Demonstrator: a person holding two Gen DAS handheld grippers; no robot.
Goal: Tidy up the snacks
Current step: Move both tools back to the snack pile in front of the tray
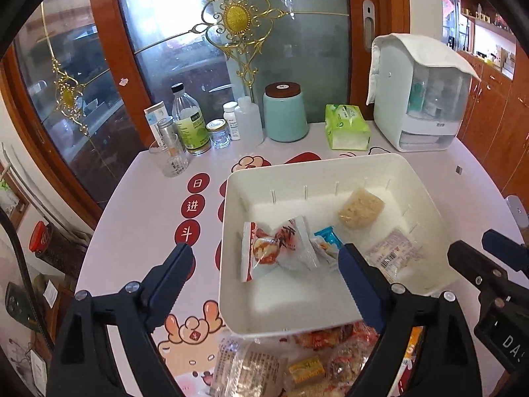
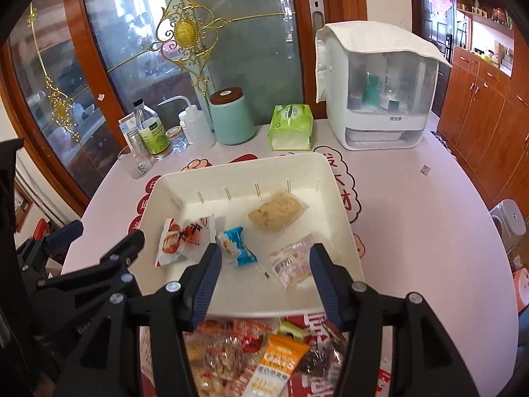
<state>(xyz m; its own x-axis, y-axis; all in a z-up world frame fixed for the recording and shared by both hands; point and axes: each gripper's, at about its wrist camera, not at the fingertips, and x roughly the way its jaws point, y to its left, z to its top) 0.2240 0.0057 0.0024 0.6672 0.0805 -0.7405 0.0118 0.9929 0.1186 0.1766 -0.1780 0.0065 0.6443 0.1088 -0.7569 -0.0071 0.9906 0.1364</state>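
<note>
A white tray (image 1: pixel 228 231) (image 2: pixel 337 198) sits mid-table and holds a red-and-white packet (image 1: pixel 277 251) (image 2: pixel 182 241), a blue candy (image 1: pixel 327 240) (image 2: pixel 236 246), a beige rice cake (image 1: pixel 360 210) (image 2: pixel 276 213) and a clear barcoded packet (image 1: pixel 393 254) (image 2: pixel 291 263). A pile of loose snacks (image 1: pixel 297 364) (image 2: pixel 251 354) lies in front of the tray. My left gripper (image 1: pixel 267 278) is open and empty over the tray's near left corner. My right gripper (image 2: pixel 264 281) is open and empty above the tray's near edge; it also shows in the left wrist view (image 1: pixel 476 258).
Along the back stand a drinking glass (image 1: pixel 172 158), bottles and jars (image 1: pixel 190 122), a teal canister (image 1: pixel 286 112) (image 2: pixel 231 115), a green tissue pack (image 1: pixel 347 127) (image 2: pixel 291 127) and a white dispenser (image 1: pixel 420 96) (image 2: pixel 380 92). A glass door is behind.
</note>
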